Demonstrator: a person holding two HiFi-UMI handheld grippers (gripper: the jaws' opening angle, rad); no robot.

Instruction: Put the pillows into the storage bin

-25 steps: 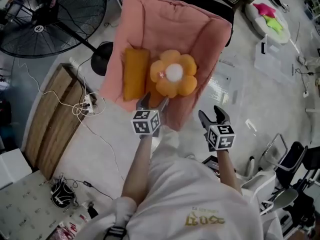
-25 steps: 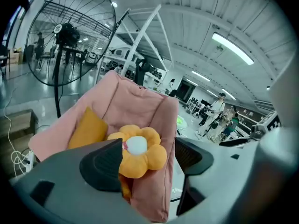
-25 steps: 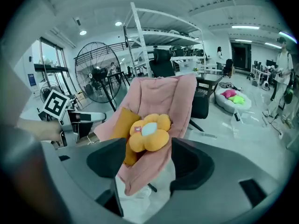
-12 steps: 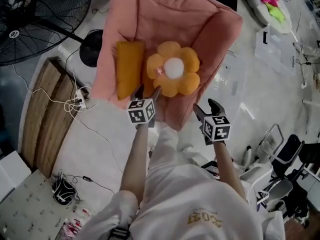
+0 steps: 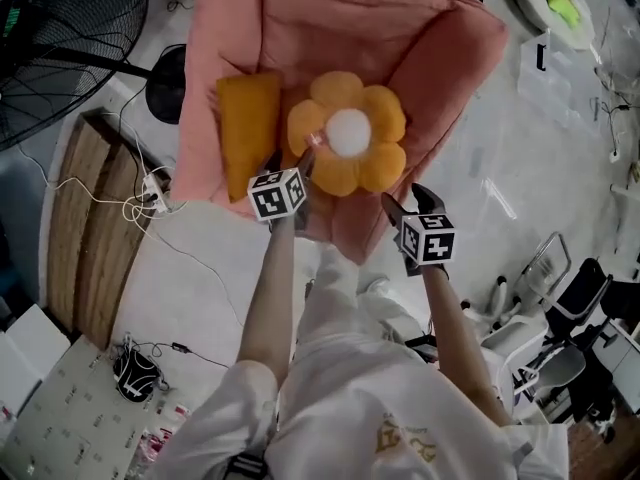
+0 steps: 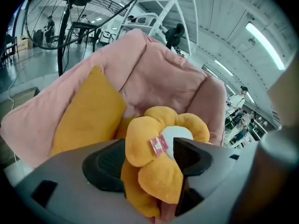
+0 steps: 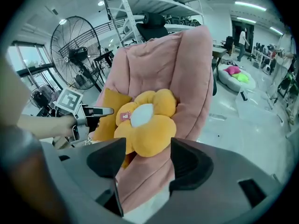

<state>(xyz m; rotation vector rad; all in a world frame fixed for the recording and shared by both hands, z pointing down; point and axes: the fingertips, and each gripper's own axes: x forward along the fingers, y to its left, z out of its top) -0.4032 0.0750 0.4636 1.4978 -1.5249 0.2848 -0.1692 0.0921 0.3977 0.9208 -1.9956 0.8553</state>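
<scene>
So far nothing is binned: flower pillow (image 5: 347,146) and orange pillow (image 5: 247,133) are seated on chair (image 5: 440,58); no bin is seen. Left gripper (image 5: 296,164) is held half-open around petal, apparently unsqueezed; right gripper (image 5: 408,198) half-open, empty.

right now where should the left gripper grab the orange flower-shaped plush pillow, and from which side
Grip a lower petal of the orange flower-shaped plush pillow, coming from the front edge of the pink padded chair. The petals are soft lobes standing clear of the chair, probably narrow enough for the open left gripper facing them.
</scene>
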